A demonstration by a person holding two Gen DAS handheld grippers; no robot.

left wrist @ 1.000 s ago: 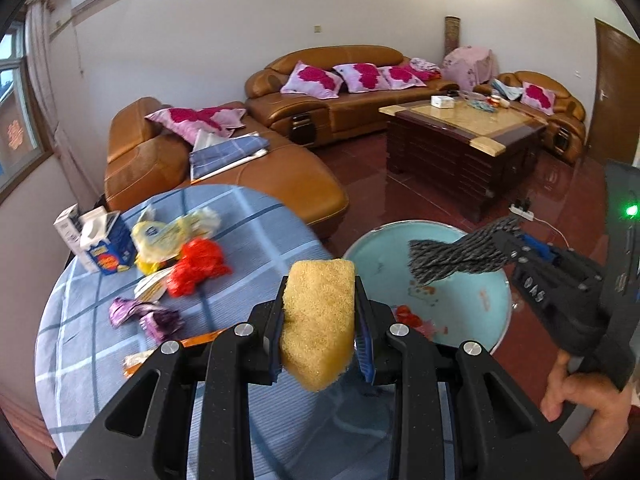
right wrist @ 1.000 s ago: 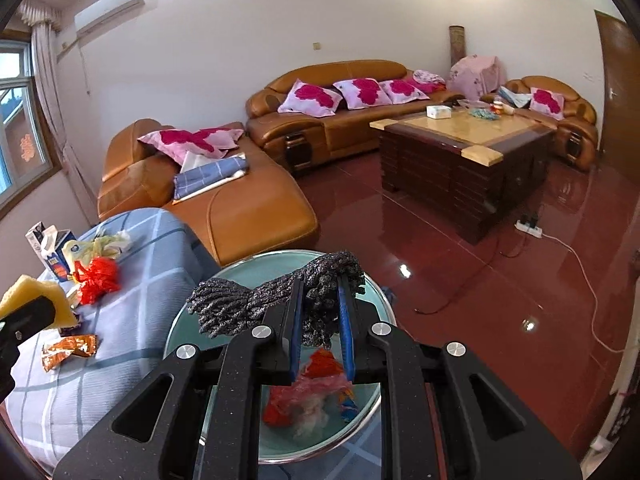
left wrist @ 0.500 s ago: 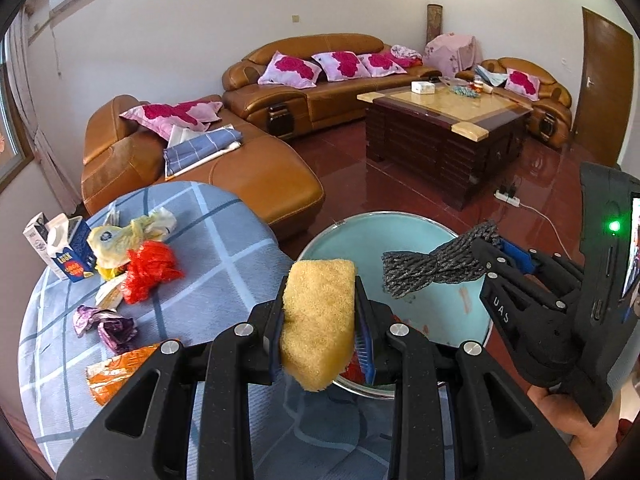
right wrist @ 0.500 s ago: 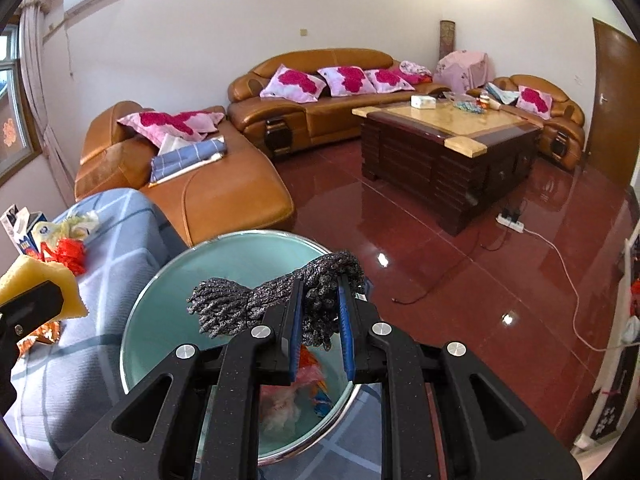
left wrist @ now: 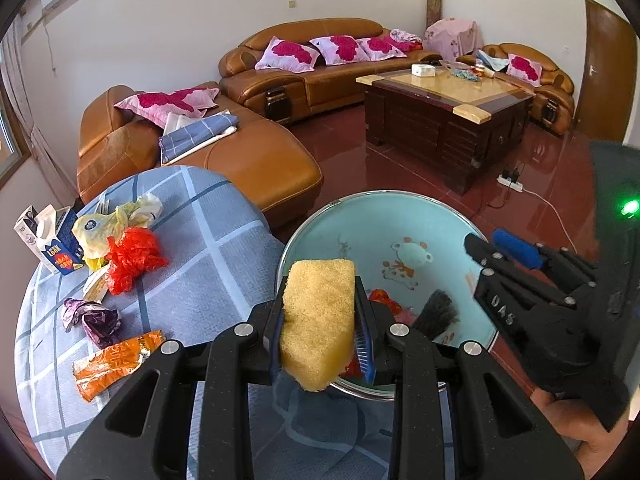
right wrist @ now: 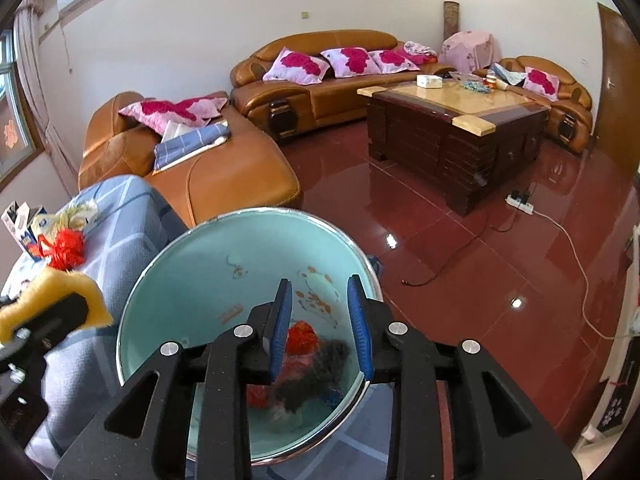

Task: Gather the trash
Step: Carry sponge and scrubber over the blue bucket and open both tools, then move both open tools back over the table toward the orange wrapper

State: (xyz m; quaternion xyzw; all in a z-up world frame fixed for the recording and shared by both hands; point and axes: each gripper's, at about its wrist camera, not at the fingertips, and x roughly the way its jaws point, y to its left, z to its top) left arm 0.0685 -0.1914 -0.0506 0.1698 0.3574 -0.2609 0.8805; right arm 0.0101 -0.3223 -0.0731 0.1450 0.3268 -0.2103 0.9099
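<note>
One porous yellow sponge (left wrist: 318,316), glossy round basin (left wrist: 400,216)

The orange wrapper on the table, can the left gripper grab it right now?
Probably not yet. The left gripper is shut on the yellow sponge, so nothing else fits between its fingers. The orange wrapper lies uncovered on the checked tablecloth; once the sponge is dropped, the way looks free.
</note>
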